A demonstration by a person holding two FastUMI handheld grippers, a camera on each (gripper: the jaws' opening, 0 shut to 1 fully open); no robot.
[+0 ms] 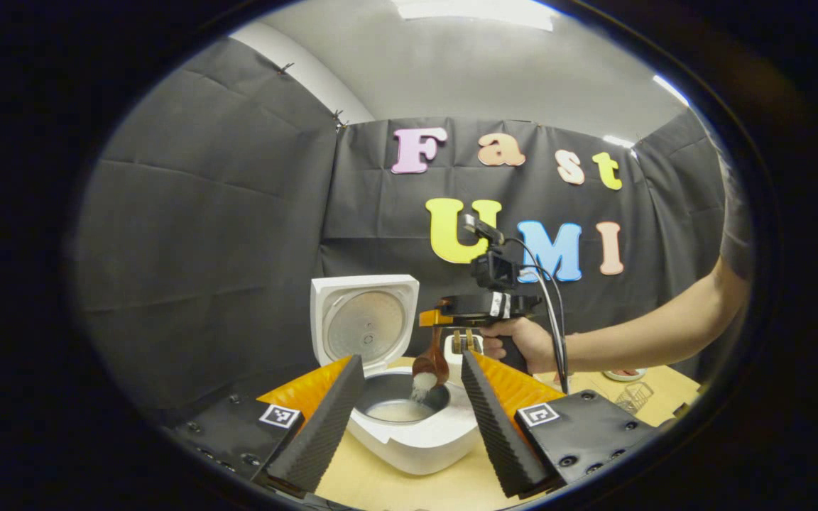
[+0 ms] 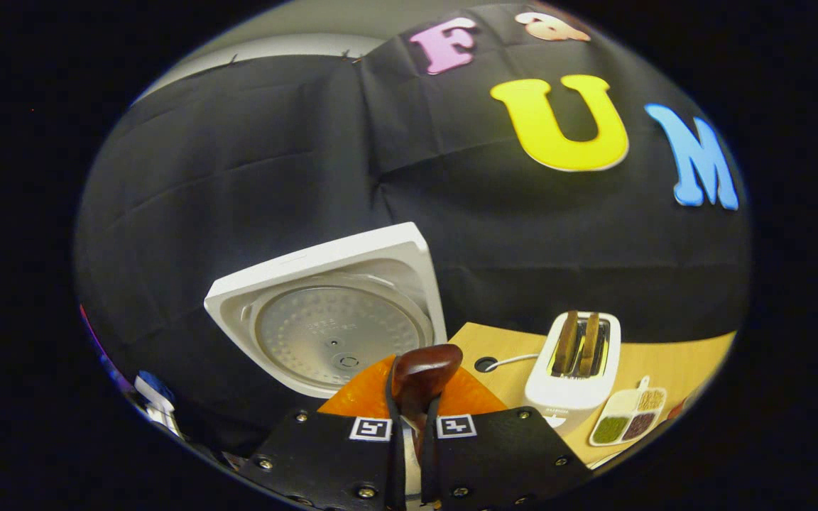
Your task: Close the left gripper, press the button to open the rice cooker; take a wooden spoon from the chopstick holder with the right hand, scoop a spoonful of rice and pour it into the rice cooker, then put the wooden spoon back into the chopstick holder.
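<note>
- In the left gripper view, the left gripper (image 1: 409, 419) stands with its jaws wide apart and nothing between them; they frame the rice cooker (image 1: 416, 443) from the near side without touching it.
- Between those jaws, the cooker's inner pot (image 1: 398, 399) sits open on the light wooden surface (image 1: 395, 486), with a pale layer of rice (image 1: 398, 411) at its bottom.
- Just above the pot, the wooden spoon (image 1: 430, 365) hangs bowl-down, tilted, with white rice spilling from it into the pot.
- The spoon's handle rises to the right gripper (image 1: 444, 319), held by a hand (image 1: 519, 344) whose arm reaches in from the right.
- In the right gripper view, the jaws are nearly together, pinching the spoon (image 2: 420, 380) between them; its dark rounded end sticks out past the fingertips.
- Behind the pot, the cooker's lid (image 1: 365, 323) stands raised, its round metal inner plate facing forward.
- Farther off on the surface, in the right gripper view, a white toaster (image 2: 576, 376) holds two slices, with a small divided dish (image 2: 629, 419) just beside it.
</note>
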